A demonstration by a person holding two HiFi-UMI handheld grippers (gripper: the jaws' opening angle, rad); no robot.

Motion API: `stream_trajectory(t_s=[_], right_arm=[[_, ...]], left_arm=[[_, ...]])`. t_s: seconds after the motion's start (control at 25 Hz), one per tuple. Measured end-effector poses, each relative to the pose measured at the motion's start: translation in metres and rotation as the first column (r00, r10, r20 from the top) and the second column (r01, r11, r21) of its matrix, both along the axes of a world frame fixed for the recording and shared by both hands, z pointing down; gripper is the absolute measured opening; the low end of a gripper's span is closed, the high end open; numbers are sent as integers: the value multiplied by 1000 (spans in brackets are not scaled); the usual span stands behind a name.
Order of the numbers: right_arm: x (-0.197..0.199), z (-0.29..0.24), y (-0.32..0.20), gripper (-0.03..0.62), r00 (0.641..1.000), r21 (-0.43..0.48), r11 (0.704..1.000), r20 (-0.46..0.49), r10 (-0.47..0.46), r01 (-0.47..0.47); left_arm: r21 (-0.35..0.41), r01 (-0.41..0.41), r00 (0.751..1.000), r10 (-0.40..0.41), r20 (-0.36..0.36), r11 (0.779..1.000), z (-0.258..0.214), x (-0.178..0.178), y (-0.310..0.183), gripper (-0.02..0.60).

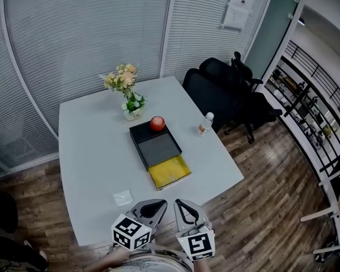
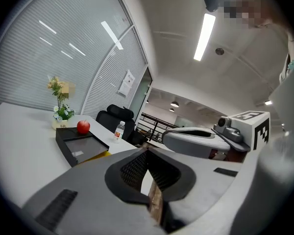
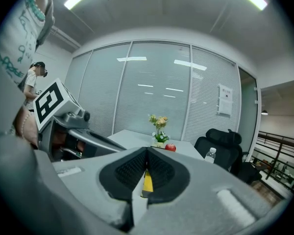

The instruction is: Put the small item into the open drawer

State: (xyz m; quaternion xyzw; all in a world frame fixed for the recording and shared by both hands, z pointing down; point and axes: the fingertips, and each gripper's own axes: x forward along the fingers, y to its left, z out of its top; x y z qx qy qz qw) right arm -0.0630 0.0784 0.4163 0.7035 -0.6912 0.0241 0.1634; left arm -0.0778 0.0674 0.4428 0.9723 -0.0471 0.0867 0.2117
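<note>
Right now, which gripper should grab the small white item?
Left, likely. The white item lies just left of the left gripper; the right gripper would have to cross over. Both shut, empty.

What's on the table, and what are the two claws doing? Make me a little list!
small item: flat white packet, near the table's front edge
drawer: yellow, pulled open from the black box
apple: red, on the box's far end
flowers: behind the box
bottle: right of the box
left claw: shut, empty
right claw: shut, empty
</note>
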Motion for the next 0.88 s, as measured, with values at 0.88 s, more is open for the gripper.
stream_trajectory(t_s=[0.88], right_arm=[[24,28,-89,2,989,-60,987,34,-144,146]], left_arm=[[-20,133,991,-132,17,991,20,8,-83,-3]])
